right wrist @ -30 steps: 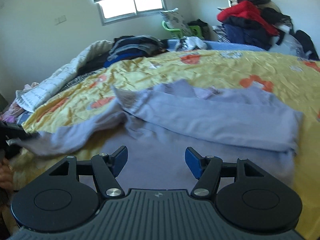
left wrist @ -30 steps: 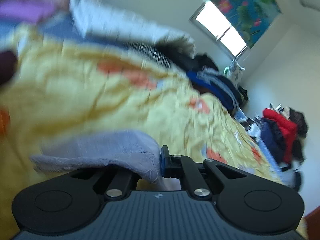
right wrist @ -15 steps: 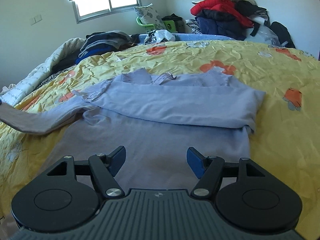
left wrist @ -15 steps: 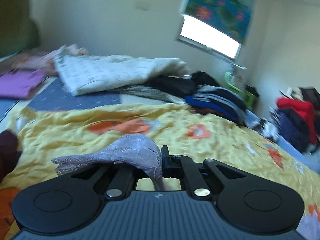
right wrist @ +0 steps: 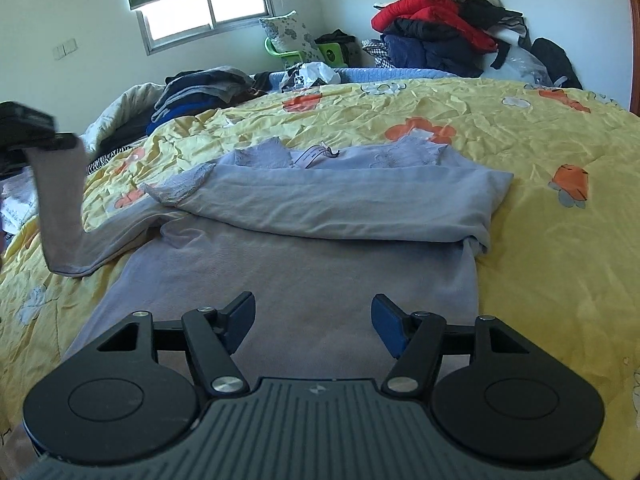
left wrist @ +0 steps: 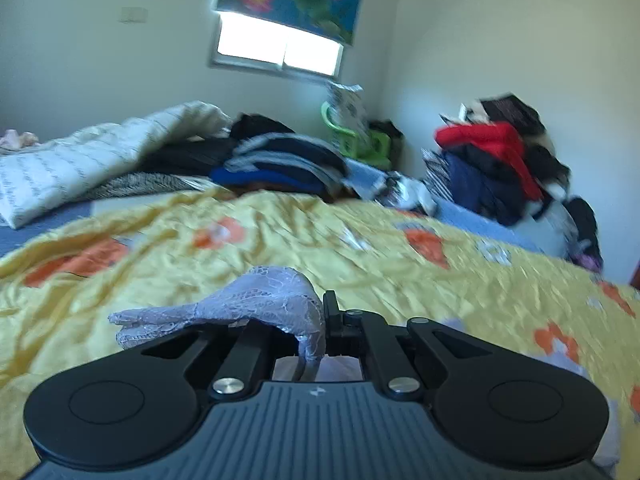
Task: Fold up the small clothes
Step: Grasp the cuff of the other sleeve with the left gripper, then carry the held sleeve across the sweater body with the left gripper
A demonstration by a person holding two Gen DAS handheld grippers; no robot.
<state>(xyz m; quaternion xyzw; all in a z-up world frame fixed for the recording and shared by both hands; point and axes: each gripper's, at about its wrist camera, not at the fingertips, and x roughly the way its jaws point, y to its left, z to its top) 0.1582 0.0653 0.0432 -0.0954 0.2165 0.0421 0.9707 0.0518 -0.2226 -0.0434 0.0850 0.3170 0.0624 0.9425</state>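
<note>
Right gripper: the right gripper [right wrist: 313,322], black with blue pads, hovers just above the lower body of the top, its jaws spread wide with nothing between them; its stance matches that of half a second ago.
Left gripper: the left gripper [left wrist: 325,320] has its jaws pressed together on the lace-trimmed lavender sleeve cuff [left wrist: 260,304], a ruffle of lace bunching out to one side of the pads.
Garment: the lavender long-sleeved knit top [right wrist: 320,236] lies flat on the bed just ahead of the right gripper, its right sleeve already folded across the chest, a white label [right wrist: 316,154] showing at the neckline.
Change: a second ago the left sleeve [right wrist: 64,208] trailed low along the bed; now, in the right wrist view, it rises steeply from the cover to the raised left gripper at the frame's left edge.
Meaning: the lift appears to set up the second sleeve fold, so the sleeve would next be carried across the chest onto the first.
Count: one top, two sleeves (one folded, one held up), two grippers, one label.
Bed: a crinkled yellow bedspread with orange flowers [right wrist: 540,184] carries the top.
Far: one stack of dark folded clothes [right wrist: 200,88], one heap with a red jacket [right wrist: 432,16], one window [right wrist: 204,12].
</note>
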